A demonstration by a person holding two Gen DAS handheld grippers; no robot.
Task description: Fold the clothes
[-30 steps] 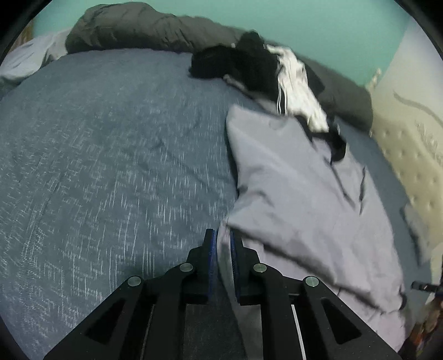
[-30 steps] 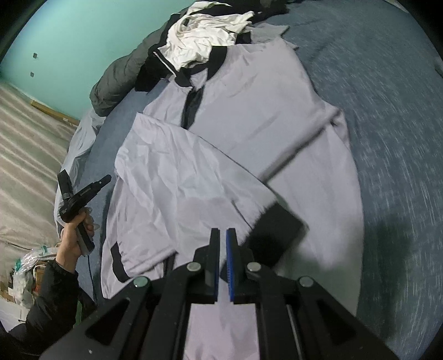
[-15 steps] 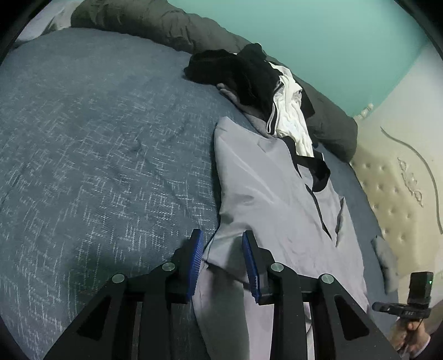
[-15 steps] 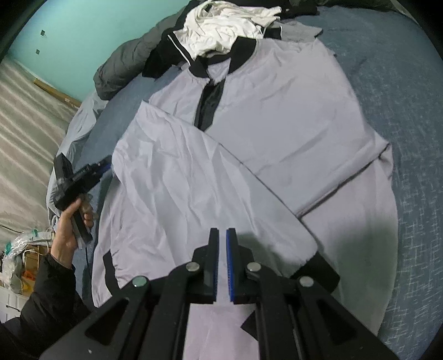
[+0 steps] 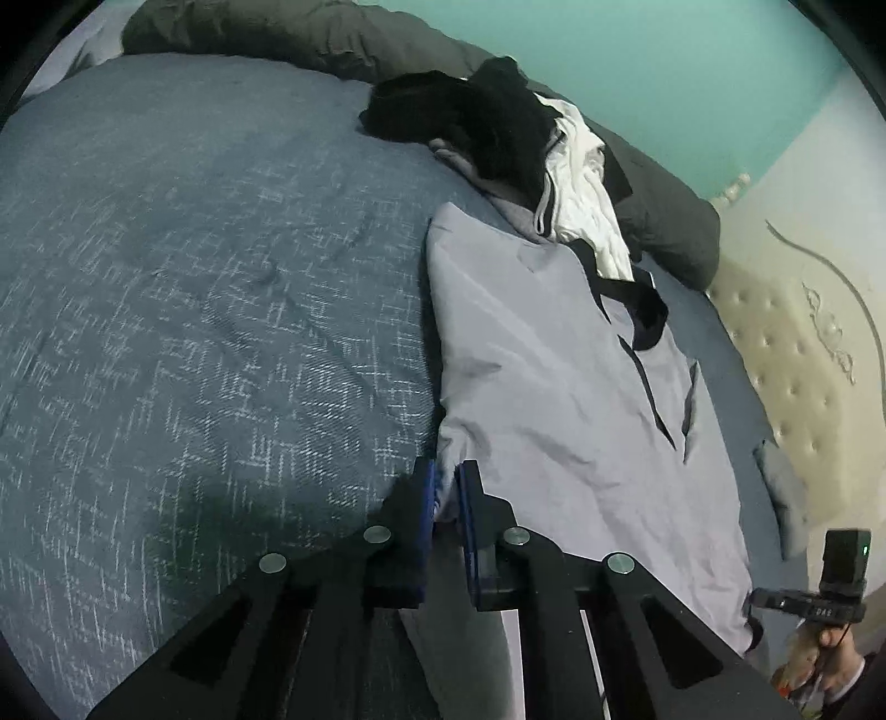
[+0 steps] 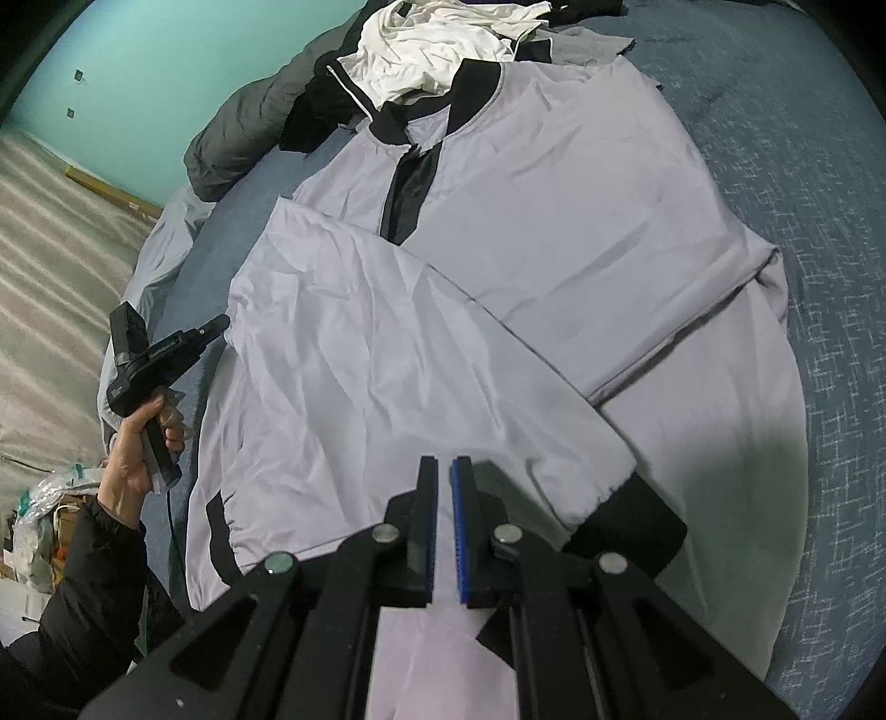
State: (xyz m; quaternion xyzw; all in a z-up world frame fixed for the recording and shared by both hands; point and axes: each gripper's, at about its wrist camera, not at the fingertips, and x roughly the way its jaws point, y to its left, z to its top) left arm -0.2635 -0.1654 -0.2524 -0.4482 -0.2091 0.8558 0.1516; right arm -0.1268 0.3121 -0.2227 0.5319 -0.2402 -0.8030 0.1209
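A light grey jacket [image 5: 554,387] with black collar, zip and cuffs lies spread front-up on the blue bedspread [image 5: 194,304]. My left gripper [image 5: 446,493] is shut on the jacket's edge on the open-bed side, with pale fabric bunched between its blue pads. In the right wrist view the jacket [image 6: 554,221] has one sleeve [image 6: 387,387] folded across its front. That sleeve's black cuff [image 6: 637,526] lies just right of my right gripper [image 6: 443,476]. The right gripper hovers over the sleeve, shut, with nothing between its fingers.
A pile of black and white clothes [image 5: 498,133] [image 6: 432,50] sits beyond the collar, against a dark grey duvet [image 5: 310,33]. A padded cream headboard [image 5: 803,360] borders the bed. A person's hand [image 6: 133,459] holds a black handheld device [image 6: 149,360] beside the jacket.
My left gripper opened around the jacket's edge half a second ago and has now shut on it. The right gripper stayed shut and shifted over the folded sleeve, away from the cuff.
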